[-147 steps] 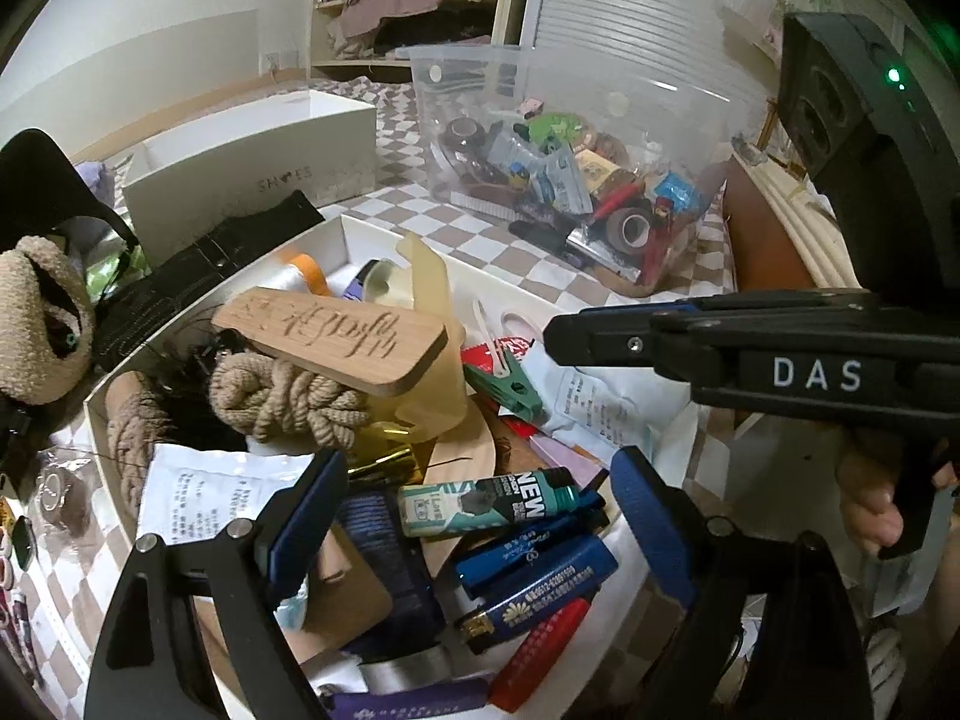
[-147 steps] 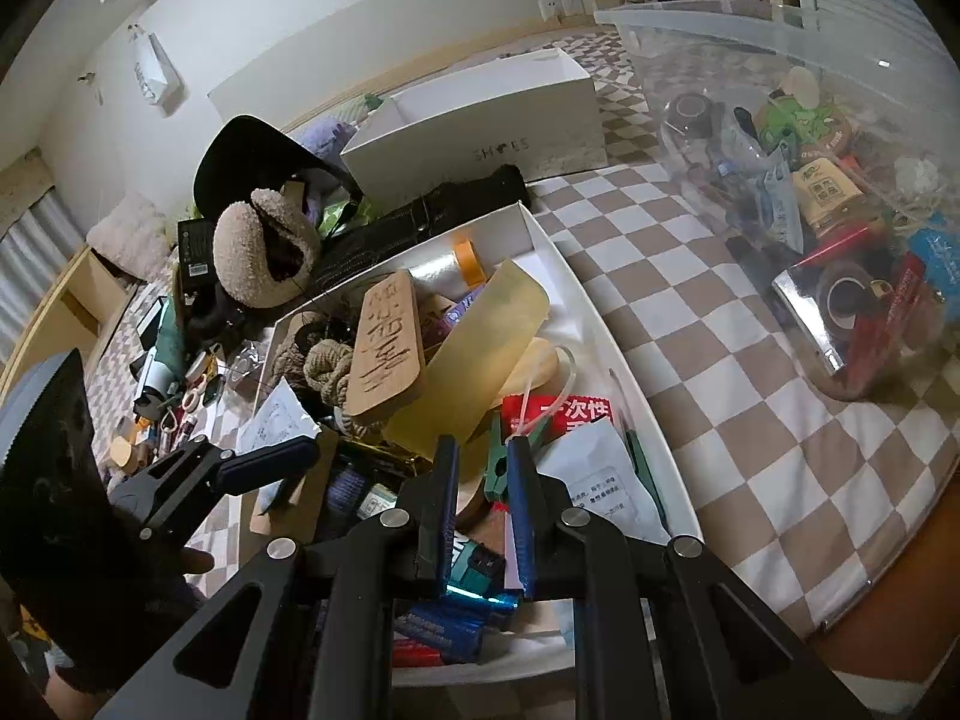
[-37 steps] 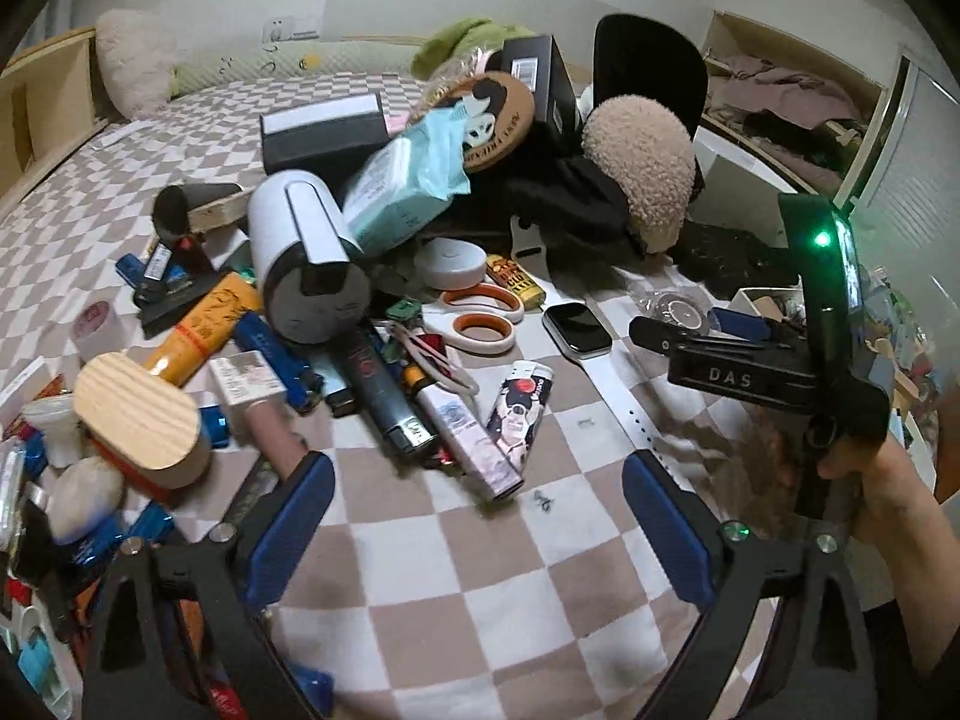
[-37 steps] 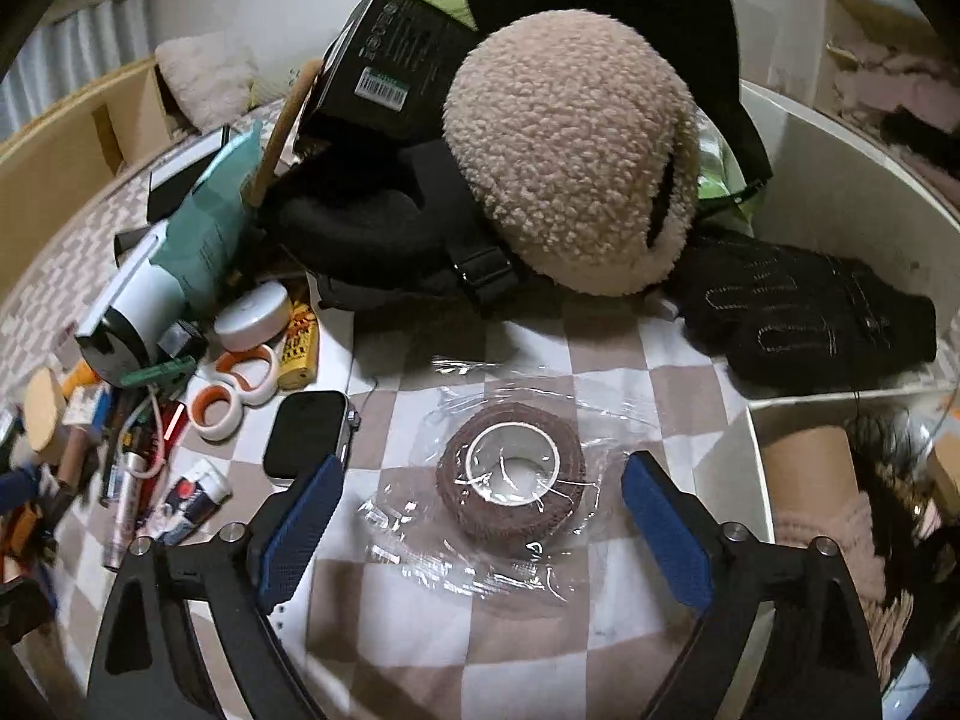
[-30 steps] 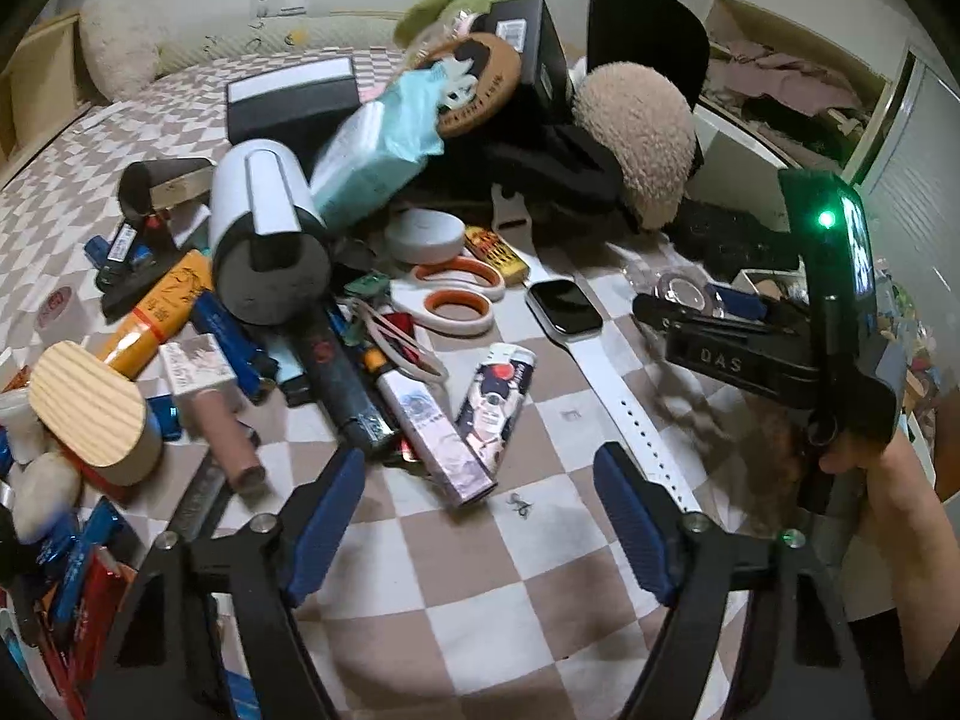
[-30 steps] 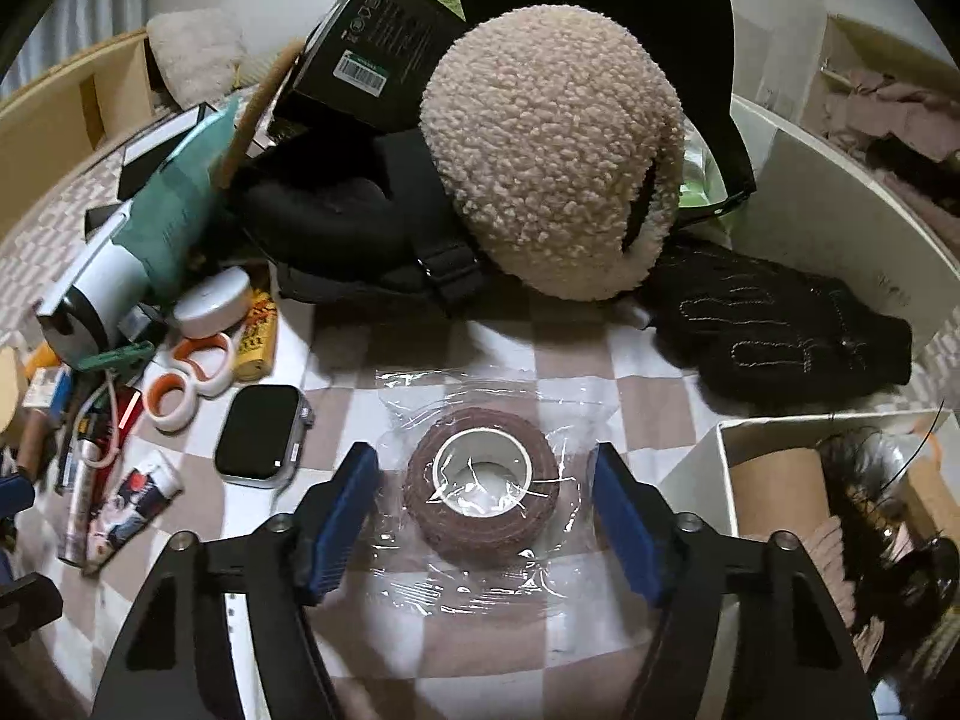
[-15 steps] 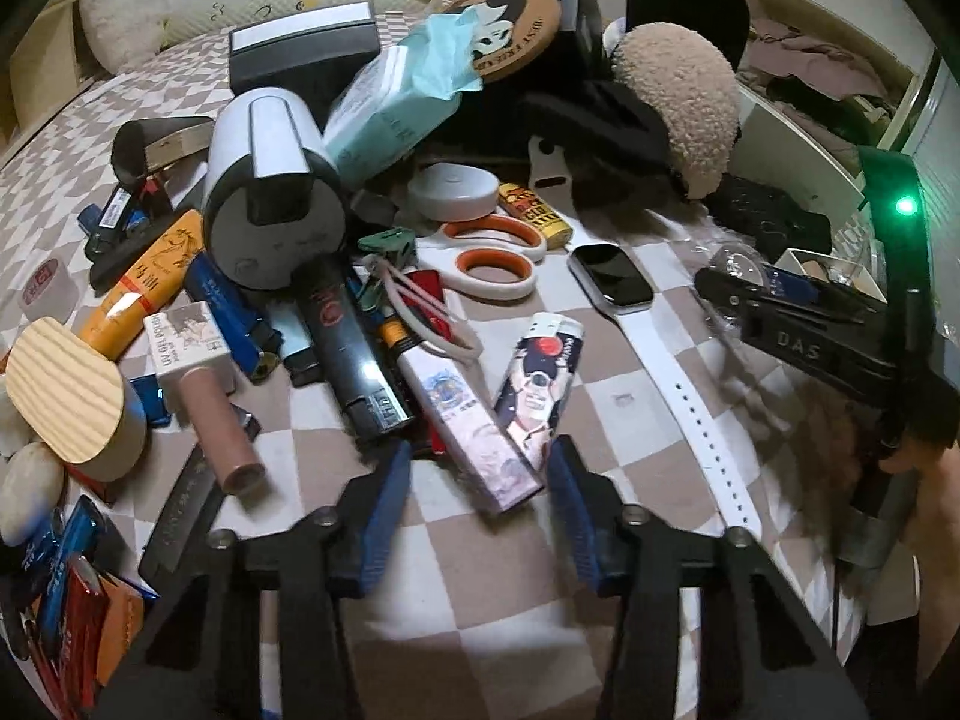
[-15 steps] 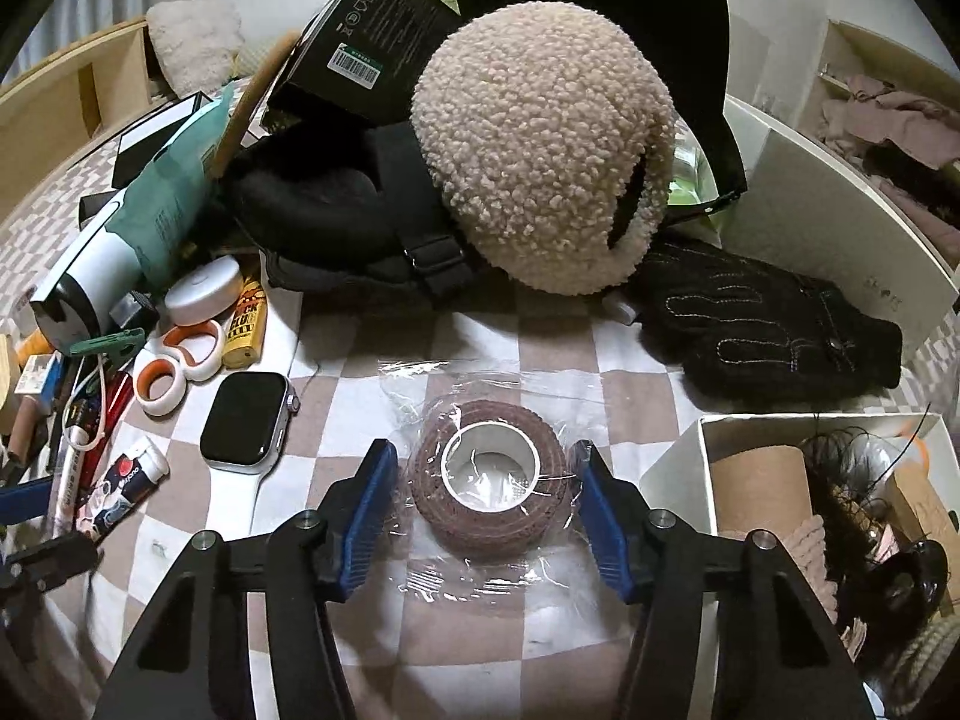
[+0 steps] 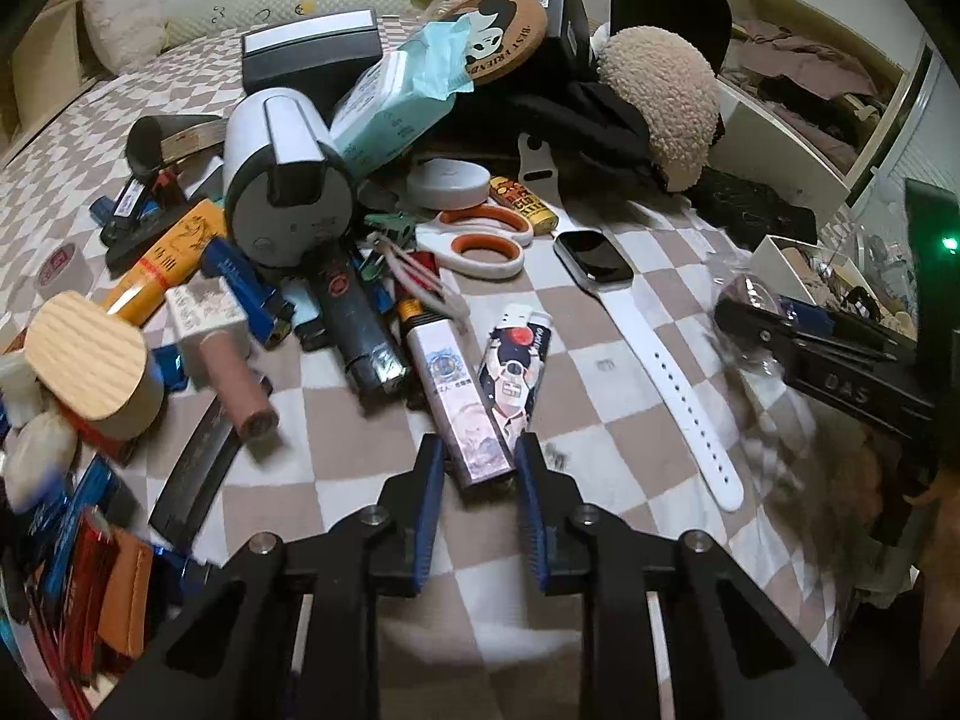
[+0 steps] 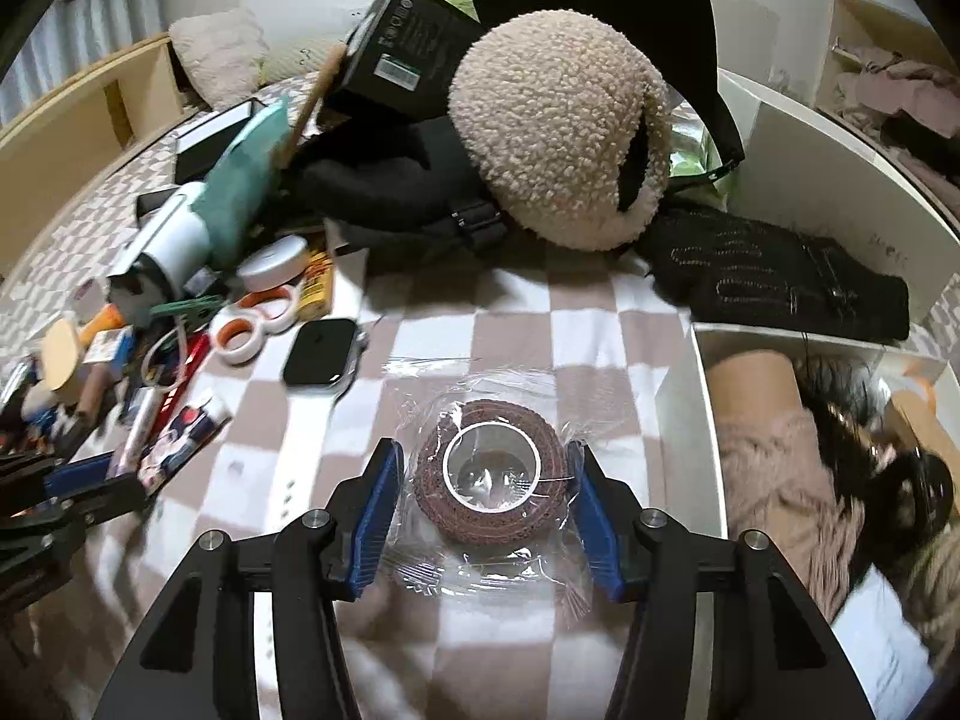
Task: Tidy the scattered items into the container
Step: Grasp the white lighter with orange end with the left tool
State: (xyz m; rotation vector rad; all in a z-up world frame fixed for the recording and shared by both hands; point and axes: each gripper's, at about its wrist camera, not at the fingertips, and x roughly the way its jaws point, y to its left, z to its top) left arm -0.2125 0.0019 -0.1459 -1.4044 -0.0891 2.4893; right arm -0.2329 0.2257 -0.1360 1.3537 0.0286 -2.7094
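My left gripper (image 9: pixel 480 462) is open, its blue pads on either side of the near end of a printed lighter (image 9: pixel 456 402), with an astronaut lighter (image 9: pixel 513 372) just beside it; the pads do not press it. My right gripper (image 10: pixel 483 468) is open around a brown tape roll in clear wrap (image 10: pixel 489 471) on the checked cloth; the pads are at the wrap's edges. The white container (image 10: pixel 678 384) full of items stands right of the roll and shows in the left wrist view (image 9: pixel 774 249).
A heap of scattered items lies left: white scissors (image 9: pixel 480 240), a smartwatch (image 9: pixel 594 261), a grey cylinder device (image 9: pixel 282 192), a wooden block (image 9: pixel 90 360). A fleece hat (image 10: pixel 558 132), black gloves (image 10: pixel 774 276) and a white shoebox (image 10: pixel 840 168) lie beyond.
Both grippers have narrowed a lot. The left one moved forward onto the printed lighter's end. The right one moved forward so the tape roll now sits between its pads.
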